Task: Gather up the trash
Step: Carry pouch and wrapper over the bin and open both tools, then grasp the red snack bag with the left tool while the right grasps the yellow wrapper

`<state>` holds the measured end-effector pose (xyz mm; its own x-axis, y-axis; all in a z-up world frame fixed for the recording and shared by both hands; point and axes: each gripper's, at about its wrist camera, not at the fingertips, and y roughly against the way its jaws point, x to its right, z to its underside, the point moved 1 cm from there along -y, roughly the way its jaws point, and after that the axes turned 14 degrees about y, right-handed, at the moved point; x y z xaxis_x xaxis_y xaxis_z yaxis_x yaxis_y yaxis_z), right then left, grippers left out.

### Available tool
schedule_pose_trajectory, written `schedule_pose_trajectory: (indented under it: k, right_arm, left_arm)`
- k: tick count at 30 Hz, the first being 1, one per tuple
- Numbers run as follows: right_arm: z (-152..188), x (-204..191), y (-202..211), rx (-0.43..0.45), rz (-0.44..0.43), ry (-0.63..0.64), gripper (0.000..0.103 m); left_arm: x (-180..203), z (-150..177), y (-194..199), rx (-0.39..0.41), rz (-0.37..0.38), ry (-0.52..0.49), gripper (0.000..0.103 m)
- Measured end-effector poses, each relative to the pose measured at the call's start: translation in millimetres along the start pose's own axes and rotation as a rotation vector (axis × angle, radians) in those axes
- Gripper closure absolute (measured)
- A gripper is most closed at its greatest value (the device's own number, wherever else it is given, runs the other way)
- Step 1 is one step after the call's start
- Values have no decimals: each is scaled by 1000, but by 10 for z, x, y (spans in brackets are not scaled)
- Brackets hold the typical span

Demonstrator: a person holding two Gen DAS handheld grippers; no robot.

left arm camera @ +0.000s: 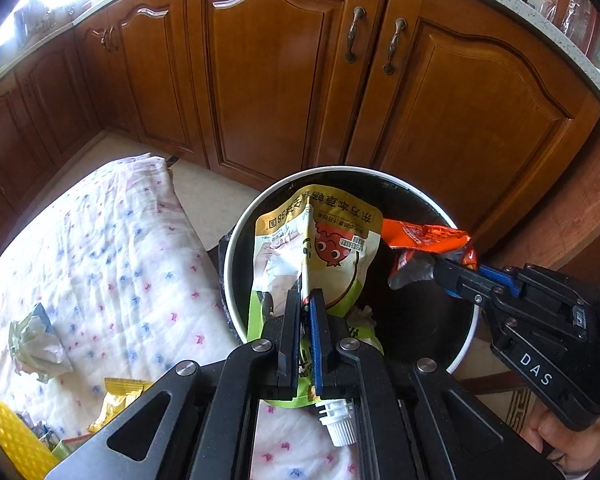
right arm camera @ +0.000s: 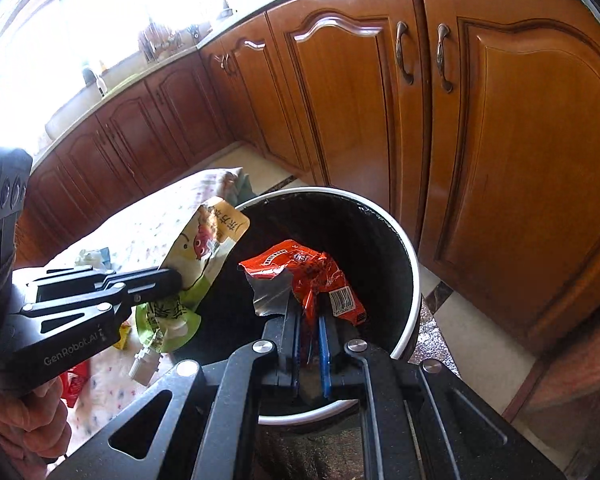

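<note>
My left gripper (left arm camera: 306, 300) is shut on a yellow-green drink pouch (left arm camera: 320, 248) with a white spout (left arm camera: 338, 424), held over the left side of the trash bin. The bin's white rim (left arm camera: 236, 240) rings a black liner. My right gripper (right arm camera: 310, 312) is shut on a crumpled red wrapper (right arm camera: 312, 272) and holds it over the bin's rim (right arm camera: 414, 280). The right gripper (left arm camera: 440, 270) and red wrapper (left arm camera: 424, 236) show at right in the left wrist view. The left gripper (right arm camera: 176, 280) and the pouch (right arm camera: 208, 248) show at left in the right wrist view.
A table with a floral cloth (left arm camera: 112, 240) stands left of the bin. On it lie a crumpled tissue (left arm camera: 36, 340), yellow wrappers (left arm camera: 120, 400) and a red wrapper (right arm camera: 74, 384). Wooden cabinet doors (left arm camera: 268, 72) stand close behind the bin.
</note>
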<state>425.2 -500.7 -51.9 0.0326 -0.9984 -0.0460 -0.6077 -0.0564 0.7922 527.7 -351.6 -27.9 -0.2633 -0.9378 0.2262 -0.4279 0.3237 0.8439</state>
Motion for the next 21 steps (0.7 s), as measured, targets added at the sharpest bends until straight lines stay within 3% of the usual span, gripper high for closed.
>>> schedule_pose_trajectory:
  k: [2,5,6,7,15,17,19,21]
  right_arm:
    - [-65,39,-68,-9,-8,-8,90]
    - [-55,48,-67,-13,-10,-16,81]
    - [-52,60,-66,-11,-13,-21,72]
    - [-52,79,-72,-6,-20,-26,64]
    - [-5,73,131,47,-27,-49,59]
    - [29,33,199,76,-43,-52,53]
    - [68,-38,285,110,-62,-57,38]
    - [136,-130,369,143,-71,-59,29]
  left_arm:
    - [18,-29,-31,-4,4,2,97]
    - [24,-58,-39,15,5,0,75]
    - [39,-71,-38,23,5,-1,69]
    - [46,-72,-35,29,6,-2,69]
    - [-132,177,317,95,19,55,66]
    - [-220,298,424,116,32,82,62]
    - [-319,433,527,139,45,107,58]
    - [-425,593,645,164,43,127,58]
